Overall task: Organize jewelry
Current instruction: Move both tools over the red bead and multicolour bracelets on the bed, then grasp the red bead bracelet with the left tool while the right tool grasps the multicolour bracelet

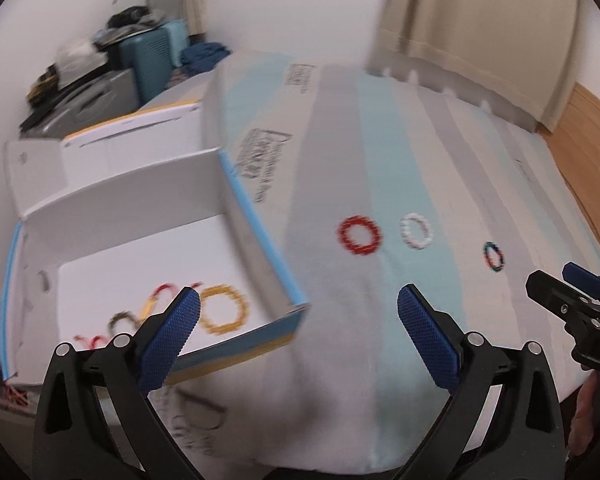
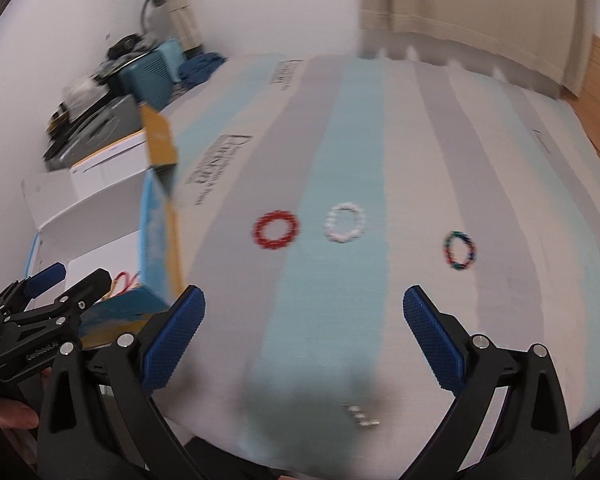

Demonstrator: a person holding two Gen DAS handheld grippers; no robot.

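Left gripper (image 1: pixel 298 300): I see jaws spread, empty.
Right gripper (image 2: pixel 304 300): spread, empty.
Striped cloth (image 2: pixel 420 160): red bracelet (image 2: pixel 276 230), white bracelet (image 2: pixel 345 223), multicolour bracelet (image 2: pixel 460 250).
Box (image 1: pixel 260 216): yellow bracelet (image 1: pixel 224 309).

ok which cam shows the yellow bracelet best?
Left wrist. The yellow bracelet lies whole on the white floor of the open box, just right of the left gripper's near finger. In the right wrist view the box wall hides it; only a red loop peeks out.
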